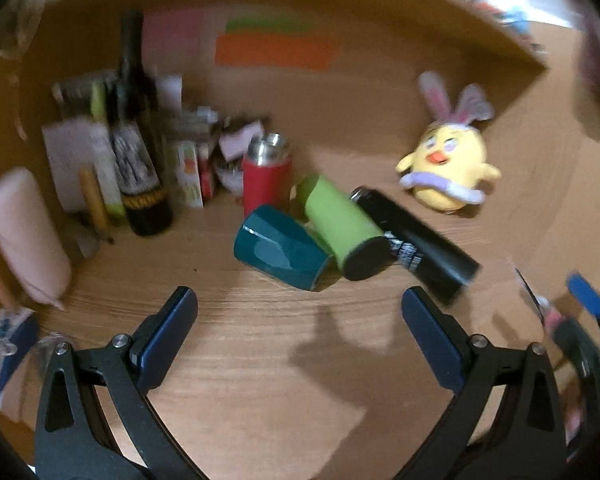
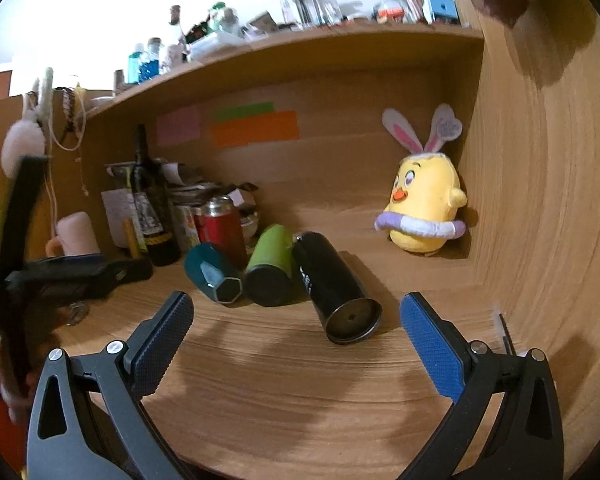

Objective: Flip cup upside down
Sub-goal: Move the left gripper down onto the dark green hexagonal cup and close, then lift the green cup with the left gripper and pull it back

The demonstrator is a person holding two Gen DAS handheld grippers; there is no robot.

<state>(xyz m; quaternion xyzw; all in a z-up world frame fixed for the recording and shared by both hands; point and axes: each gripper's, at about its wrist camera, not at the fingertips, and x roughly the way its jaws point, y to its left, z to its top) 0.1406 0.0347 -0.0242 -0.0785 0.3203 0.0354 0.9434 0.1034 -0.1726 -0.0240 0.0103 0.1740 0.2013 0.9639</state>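
Note:
Three cups lie on their sides on the wooden desk: a teal faceted cup, a green cup and a black cup, touching side by side. My left gripper is open and empty, just short of the teal cup. My right gripper is open and empty, its jaws either side of the black cup's base from the near side, apart from it. The left gripper also shows at the left of the right wrist view.
A red flask stands behind the cups. A dark wine bottle, boxes and papers crowd the back left. A pink mug stands at left. A yellow chick plush sits at back right by the side wall.

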